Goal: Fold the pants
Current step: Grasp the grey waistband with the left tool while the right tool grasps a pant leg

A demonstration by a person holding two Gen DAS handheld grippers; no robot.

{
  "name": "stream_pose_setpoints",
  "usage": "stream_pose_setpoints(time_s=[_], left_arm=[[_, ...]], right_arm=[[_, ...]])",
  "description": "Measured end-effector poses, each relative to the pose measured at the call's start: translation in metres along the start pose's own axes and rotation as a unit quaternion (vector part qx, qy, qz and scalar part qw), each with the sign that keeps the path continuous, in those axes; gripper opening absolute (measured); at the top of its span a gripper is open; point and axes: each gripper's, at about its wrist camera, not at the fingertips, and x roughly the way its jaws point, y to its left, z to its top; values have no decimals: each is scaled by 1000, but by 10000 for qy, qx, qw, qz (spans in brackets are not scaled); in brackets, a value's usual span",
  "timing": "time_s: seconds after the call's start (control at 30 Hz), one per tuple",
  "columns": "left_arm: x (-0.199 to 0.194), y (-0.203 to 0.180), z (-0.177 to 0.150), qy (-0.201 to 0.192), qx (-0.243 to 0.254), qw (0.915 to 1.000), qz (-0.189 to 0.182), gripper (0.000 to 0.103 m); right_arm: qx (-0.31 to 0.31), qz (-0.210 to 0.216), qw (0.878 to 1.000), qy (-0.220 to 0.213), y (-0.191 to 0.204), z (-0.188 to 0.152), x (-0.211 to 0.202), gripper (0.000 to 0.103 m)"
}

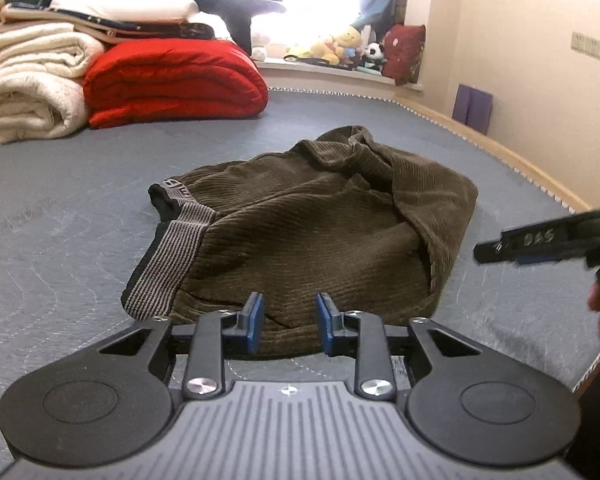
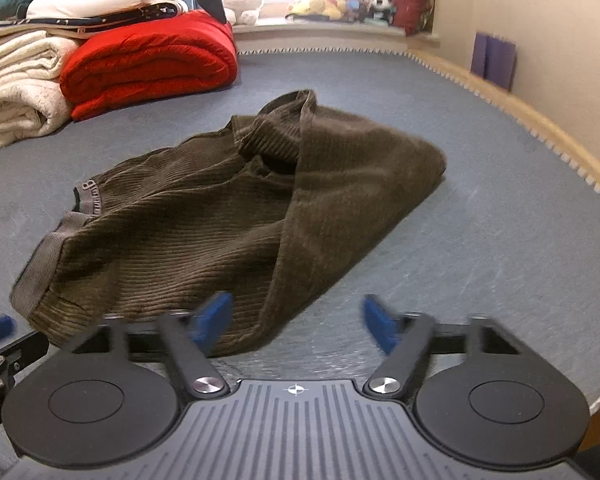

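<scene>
Fingers apart on both grippers, nothing held.
L gripper (image 1: 290,322) has a narrow gap at near edge of pants (image 1: 312,236); R gripper (image 2: 296,326) spread wide, near-right of them. I see brown corduroy pants bunched mid grey mat (image 1: 60,220), waistband (image 1: 168,264) left, folded blankets (image 1: 172,80) far left.

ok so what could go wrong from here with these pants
The brown corduroy pants lie in a bunched, folded bundle, so a pinch at the near edge may catch only the top layer and drag the stack apart. The left gripper and right gripper are both open at the same near edge, close together, so they could bump. The raised flap may flop over.
</scene>
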Motion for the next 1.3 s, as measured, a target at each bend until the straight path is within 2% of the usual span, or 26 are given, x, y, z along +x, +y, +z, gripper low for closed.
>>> stream_pose_setpoints(time_s=[0.13, 0.27, 0.3, 0.4, 0.43, 0.47, 0.53, 0.63, 0.77, 0.8, 0.83, 0.93, 0.97, 1.0, 1.03, 1.07, 1.13, 1.23, 1.3], left_arm=[[5, 22, 10, 8, -366, 9993, 1, 31], [21, 60, 25, 270, -965, 9949, 75, 35], [27, 71, 28, 355, -1141, 9928, 103, 37], [48, 104, 41, 439, -1570, 9862, 280, 54], [57, 117, 45, 440, -1822, 9819, 255, 61], [66, 132, 48, 453, -2148, 9755, 155, 63], [89, 162, 54, 520, -2811, 9582, -54, 68], [128, 190, 60, 793, -3515, 9321, -365, 76], [181, 205, 61, 1161, -4076, 9018, -844, 79], [194, 206, 60, 1253, -4153, 8954, -1004, 79], [203, 206, 61, 1273, -4171, 8934, -1076, 79], [218, 194, 69, 1240, -3809, 9107, -1012, 78], [218, 189, 70, 1273, -3684, 9161, -942, 73], [219, 186, 70, 1333, -3527, 9224, -832, 64], [219, 184, 71, 1452, -3331, 9291, -686, 47], [218, 182, 71, 1540, -3222, 9318, -652, 42], [208, 184, 73, 1445, -3139, 9356, -719, 37], [182, 176, 85, 1202, -2776, 9512, -608, 34], [162, 177, 92, 1124, -2677, 9562, -385, 33]], right_arm=[[280, 52, 9995, 146, 1, 5, 20, 55], [612, 61, 9976, 331, -1, 8, 47, 62], [671, 53, 9970, 373, 0, 9, 54, 62], [895, -68, 9950, 428, -1, 13, 75, 62], [970, -177, 9943, 402, -1, 15, 80, 62], [1034, -268, 9936, 378, -2, 16, 86, 62], [1067, -331, 9928, 439, -3, 18, 95, 62], [1086, -411, 9916, 575, -2, 19, 107, 62], [1145, -573, 9877, 895, -5, 20, 125, 62], [1123, -601, 9872, 960, -6, 18, 129, 61], [1081, -653, 9867, 1025, -8, 17, 132, 60], [1047, -710, 9872, 972, -11, 17, 133, 54], [1041, -703, 9874, 963, -11, 17, 132, 51], [1044, -681, 9877, 948, -12, 18, 131, 43], [1055, -642, 9879, 939, -13, 18, 130, 34], [1055, -596, 9882, 937, -13, 18, 130, 29], [961, -543, 9897, 908, -11, 19, 126, 13], [814, -464, 9924, 794, -9, 19, 118, 10], [597, -369, 9949, 725, -1, 19, 108, 10]])
